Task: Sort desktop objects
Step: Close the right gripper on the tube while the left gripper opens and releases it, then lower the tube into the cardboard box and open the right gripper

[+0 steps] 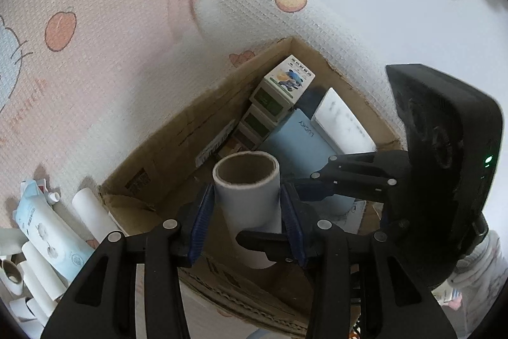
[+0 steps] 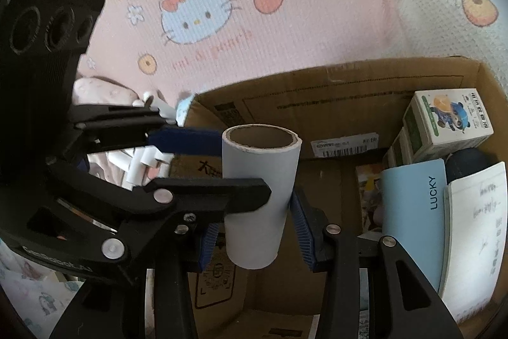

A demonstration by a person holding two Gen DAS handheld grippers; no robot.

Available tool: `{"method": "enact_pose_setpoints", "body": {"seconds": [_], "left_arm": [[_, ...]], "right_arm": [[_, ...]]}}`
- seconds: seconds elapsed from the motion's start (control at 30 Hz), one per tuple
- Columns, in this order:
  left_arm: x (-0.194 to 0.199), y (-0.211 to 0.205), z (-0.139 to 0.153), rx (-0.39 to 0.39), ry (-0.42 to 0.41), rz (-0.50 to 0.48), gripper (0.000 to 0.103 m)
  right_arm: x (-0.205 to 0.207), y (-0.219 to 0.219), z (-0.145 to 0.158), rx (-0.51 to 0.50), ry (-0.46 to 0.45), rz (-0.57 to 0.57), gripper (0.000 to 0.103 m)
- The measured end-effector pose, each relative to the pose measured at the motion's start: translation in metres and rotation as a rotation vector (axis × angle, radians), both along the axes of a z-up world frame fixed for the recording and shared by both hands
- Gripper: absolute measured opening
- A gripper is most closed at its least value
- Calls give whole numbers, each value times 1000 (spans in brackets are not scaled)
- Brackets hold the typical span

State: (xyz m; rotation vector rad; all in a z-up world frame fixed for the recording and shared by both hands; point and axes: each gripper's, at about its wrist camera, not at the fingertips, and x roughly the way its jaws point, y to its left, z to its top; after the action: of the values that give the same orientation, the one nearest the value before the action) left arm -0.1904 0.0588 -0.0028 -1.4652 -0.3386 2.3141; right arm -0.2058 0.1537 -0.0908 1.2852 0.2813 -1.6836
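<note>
in the left wrist view the left claw (image 1: 247,212) sits at lower centre, its blue pads pressed on both sides of the tube (image 1: 249,199), which stands upright over the box (image 1: 177,135). in the right wrist view the right claw (image 2: 255,231) brackets the same tube (image 2: 260,196) lower down, pads close but contact unclear. if both pinch or pull at once the thin tube could crush or twist; released here, it might tip onto the notebook (image 2: 412,212) at right.

both grippers (image 2: 257,227) pinch 1 cardboard tube (image 2: 258,199) above the carton (image 2: 349,91).
</note>
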Motion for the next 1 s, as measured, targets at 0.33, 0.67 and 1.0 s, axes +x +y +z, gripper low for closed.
{"method": "enact_pose_setpoints", "body": {"seconds": [0.33, 0.67, 1.0], "left_arm": [[-9, -13, -17, 16, -7, -5, 7], [-12, -32, -11, 21, 42, 12, 7], [-9, -43, -10, -1, 76, 21, 6]], "right_arm": [[-8, -24, -34, 129, -84, 32, 41], [-20, -45, -83, 388, -248, 17, 41], [-36, -72, -106, 530, -330, 58, 41]]}}
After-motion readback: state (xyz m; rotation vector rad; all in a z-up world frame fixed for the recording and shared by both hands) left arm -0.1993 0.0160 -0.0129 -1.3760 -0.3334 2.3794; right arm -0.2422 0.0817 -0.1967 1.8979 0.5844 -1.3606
